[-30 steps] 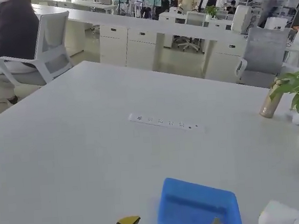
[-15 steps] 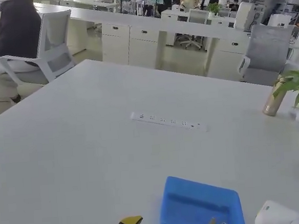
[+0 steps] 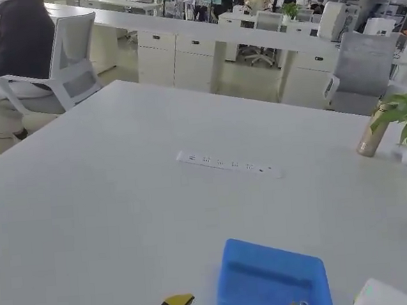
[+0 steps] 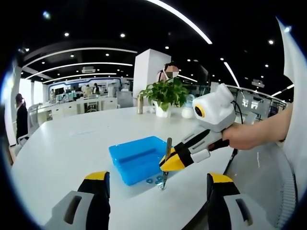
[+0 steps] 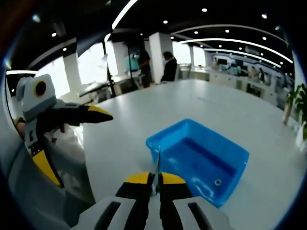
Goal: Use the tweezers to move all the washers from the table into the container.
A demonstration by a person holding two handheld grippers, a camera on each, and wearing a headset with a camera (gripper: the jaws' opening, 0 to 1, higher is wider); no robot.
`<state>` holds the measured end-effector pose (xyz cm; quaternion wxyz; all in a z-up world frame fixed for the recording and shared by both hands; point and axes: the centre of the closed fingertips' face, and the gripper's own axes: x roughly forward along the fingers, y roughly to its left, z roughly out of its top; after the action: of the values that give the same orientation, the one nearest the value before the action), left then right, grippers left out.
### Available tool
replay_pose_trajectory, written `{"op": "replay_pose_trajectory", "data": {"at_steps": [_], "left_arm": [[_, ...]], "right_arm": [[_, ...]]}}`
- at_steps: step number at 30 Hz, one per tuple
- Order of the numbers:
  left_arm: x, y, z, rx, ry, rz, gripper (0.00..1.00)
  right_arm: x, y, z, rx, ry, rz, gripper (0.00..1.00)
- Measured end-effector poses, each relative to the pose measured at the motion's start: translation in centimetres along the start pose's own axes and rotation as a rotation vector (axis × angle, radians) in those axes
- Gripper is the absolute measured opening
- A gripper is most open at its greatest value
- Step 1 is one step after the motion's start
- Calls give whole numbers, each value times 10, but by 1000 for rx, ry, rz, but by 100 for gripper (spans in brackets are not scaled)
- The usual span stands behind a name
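Washers (image 4: pixel 154 180): small flat rings, judged light, stiff and slippery. A few lie on the tabletop (image 4: pixel 72 143) just beside the blue container (image 4: pixel 136 160). Pinch across one rim. Right tongs (image 5: pixel 156 178) pressed together on the tweezers (image 5: pixel 157 165); left tongs (image 4: pixel 158 177) spread, empty.

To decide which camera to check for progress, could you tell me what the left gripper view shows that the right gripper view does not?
Left gripper view: small metal washers lying on the white table beside the tips of the thin metal tweezers. Right gripper view: a single washer inside the blue rectangular plastic container. Both: that container, the table, and the right gripper shut on the tweezers.
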<state>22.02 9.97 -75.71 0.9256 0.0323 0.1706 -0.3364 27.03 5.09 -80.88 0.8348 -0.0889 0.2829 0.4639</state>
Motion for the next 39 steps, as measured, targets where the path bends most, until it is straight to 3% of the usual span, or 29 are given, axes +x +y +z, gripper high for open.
{"op": "replay_pose_trajectory", "data": {"at_steps": [11,13,14,19,39], "left_arm": [[0,-1,-1,7,7,-2,83],[0,-1,-1,10,10,-3,83],[0,-1,-1,11,9,-3,83],[0,-1,-1,13,9,-1,83],[-1,-2,1,0,-4,-4,83]], "right_arm": [[5,5,4,-16,-13,-24,3],[4,3,0,-78,30,-47,3],[4,2,3,-112,17,-58,3],[5,8,1,-101,23,-32,3],[-8,1,4,-6,-2,-56,2]]}}
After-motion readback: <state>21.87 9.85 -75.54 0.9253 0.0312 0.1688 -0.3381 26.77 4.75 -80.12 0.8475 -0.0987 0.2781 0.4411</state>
